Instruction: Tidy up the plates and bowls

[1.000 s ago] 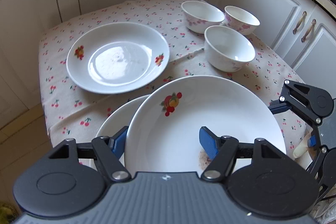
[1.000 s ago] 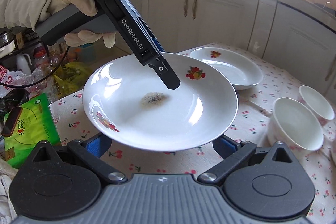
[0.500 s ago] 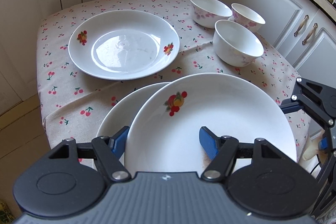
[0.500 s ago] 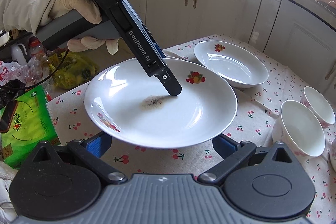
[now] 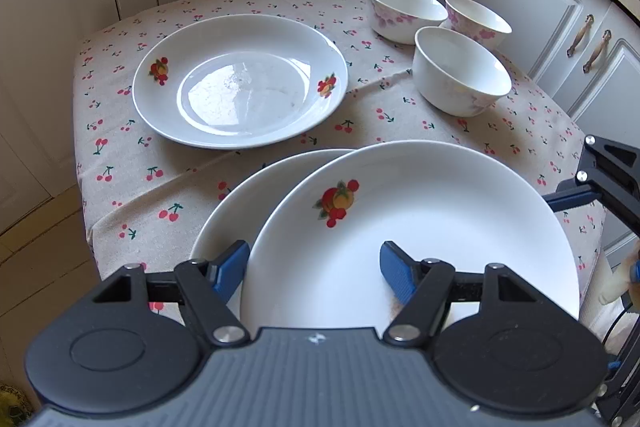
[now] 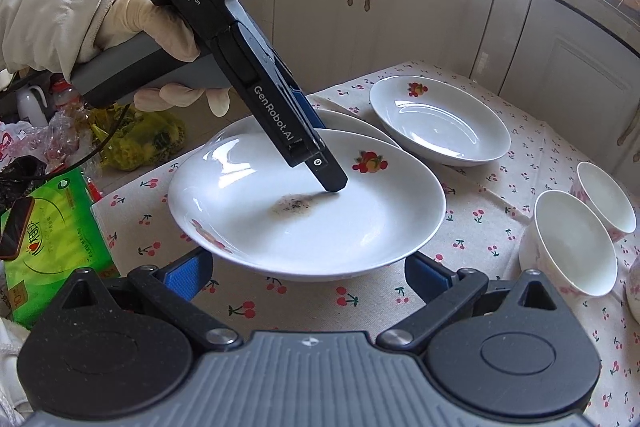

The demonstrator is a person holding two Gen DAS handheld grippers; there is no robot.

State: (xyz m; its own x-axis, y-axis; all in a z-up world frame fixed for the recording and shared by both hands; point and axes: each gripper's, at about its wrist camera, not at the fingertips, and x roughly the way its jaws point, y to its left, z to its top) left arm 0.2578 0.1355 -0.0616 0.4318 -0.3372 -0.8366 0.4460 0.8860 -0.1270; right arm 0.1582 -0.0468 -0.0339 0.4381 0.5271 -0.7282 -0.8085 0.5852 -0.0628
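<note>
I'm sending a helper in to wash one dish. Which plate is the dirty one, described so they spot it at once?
On the cherry-print tablecloth, go to the edge nearest the green packet, where two plates overlap. It is the upper plate, gripped at its rim by the left tongs. Unlike the clean plate farther back, it has a brown speckled smear in its middle.

Three plates (image 5: pixel 240 83), three bowls (image 5: pixel 460 71)
</note>
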